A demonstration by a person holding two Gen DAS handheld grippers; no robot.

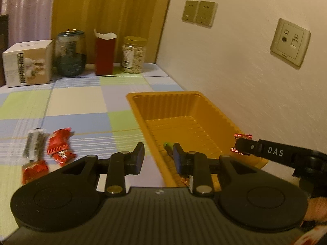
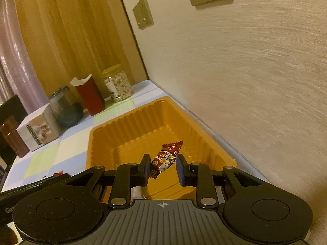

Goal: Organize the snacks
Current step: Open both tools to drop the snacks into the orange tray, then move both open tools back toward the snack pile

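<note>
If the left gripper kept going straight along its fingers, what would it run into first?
Most likely the near left wall of the orange tray: the open left gripper straddles that wall, one finger over the checked cloth, the other over the tray. Depth is unclear, so it might pass just above the rim.

- Tray (image 1: pixel 204 102): on the tablecloth (image 1: pixel 81 102), against the wall (image 1: pixel 245 71).
- Snack packets (image 1: pixel 59 145): left of tray, apparently three.
- Box (image 1: pixel 28 63), two jars (image 1: pixel 70 53), carton (image 1: pixel 105 55): rowed behind.
</note>
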